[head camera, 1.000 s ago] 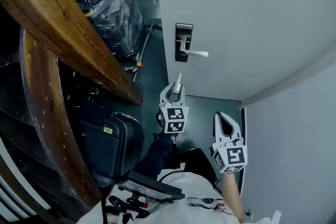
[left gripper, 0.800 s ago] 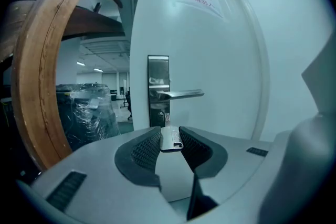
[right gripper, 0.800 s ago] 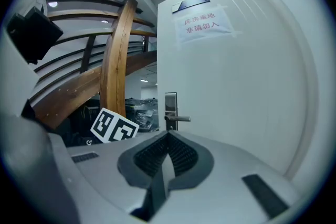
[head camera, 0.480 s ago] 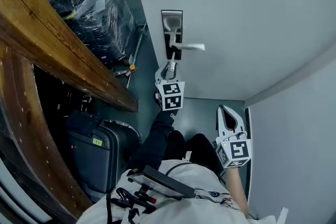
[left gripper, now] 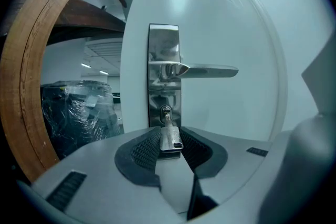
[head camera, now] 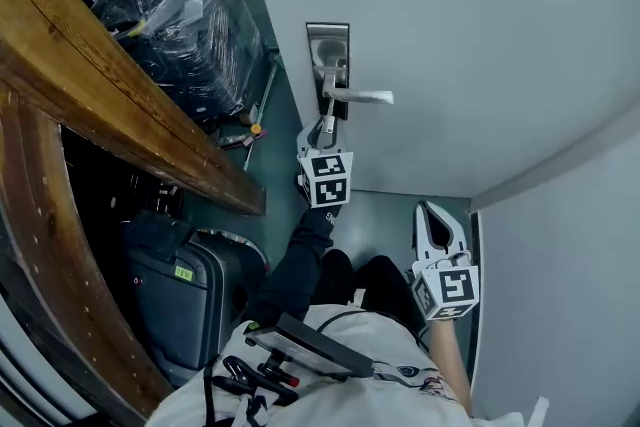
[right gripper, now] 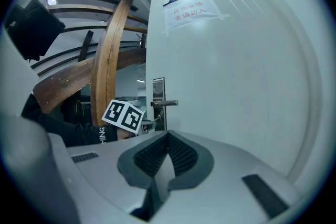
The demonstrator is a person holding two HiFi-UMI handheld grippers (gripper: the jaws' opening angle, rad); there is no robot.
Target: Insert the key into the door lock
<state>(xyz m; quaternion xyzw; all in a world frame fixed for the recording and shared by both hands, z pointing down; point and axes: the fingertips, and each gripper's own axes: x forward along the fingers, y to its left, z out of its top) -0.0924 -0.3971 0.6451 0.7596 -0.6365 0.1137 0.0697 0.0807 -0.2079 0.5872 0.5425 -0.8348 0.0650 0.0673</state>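
A metal lock plate [left gripper: 164,73] with a lever handle [left gripper: 202,70] is fixed on the white door [head camera: 470,25]. My left gripper [left gripper: 170,145] is shut on a silver key [left gripper: 169,136], held just below the handle. The key's blade tip sits at the keyhole [left gripper: 165,112]. In the head view the left gripper [head camera: 325,130] points up at the lock plate [head camera: 328,65]. My right gripper [head camera: 437,225] hangs lower right, away from the door; its jaws are closed with nothing between them [right gripper: 167,140].
A curved wooden beam [head camera: 110,85] runs along the left. Plastic-wrapped dark goods [head camera: 185,10] stand behind it, and a dark suitcase [head camera: 195,290] sits on the floor. A grey wall [head camera: 560,295] closes the right side. A paper notice [right gripper: 190,9] is taped high on the door.
The left gripper rose from below the door to the lock over the second, bringing the key up to the keyhole. The right gripper stayed low at the right.
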